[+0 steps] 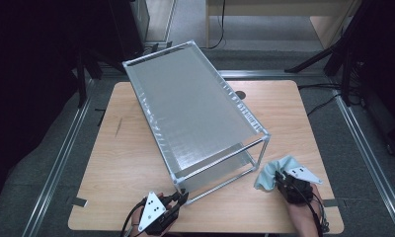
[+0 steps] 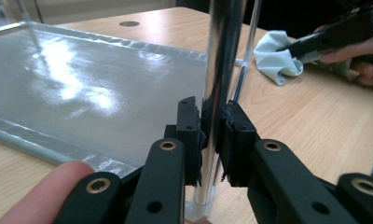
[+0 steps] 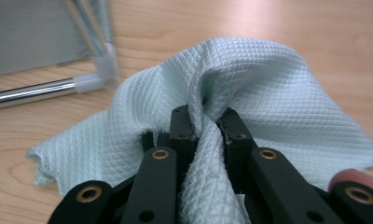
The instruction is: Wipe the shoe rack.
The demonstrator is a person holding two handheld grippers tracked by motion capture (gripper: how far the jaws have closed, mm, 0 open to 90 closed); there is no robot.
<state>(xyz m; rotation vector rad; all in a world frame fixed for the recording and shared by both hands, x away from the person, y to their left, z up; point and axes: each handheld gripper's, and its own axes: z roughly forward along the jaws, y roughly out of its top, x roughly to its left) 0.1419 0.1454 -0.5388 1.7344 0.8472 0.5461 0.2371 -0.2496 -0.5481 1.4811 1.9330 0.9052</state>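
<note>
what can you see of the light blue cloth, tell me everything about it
The cloth is pale blue-green with a fine quilted diamond weave, soft and thin. It lies crumpled on the wooden table near the rack's near right corner, apart from the rack's frame. The right gripper pinches a raised fold in its middle, jaws closed on it, the rest draping loose around them, edges slightly frayed.

The left gripper (image 1: 181,197) sits at the table's near edge, jaws clamped together, forearm entering from below. The right gripper (image 1: 279,178) points forward and down, jaws pinched nearly closed.
</note>
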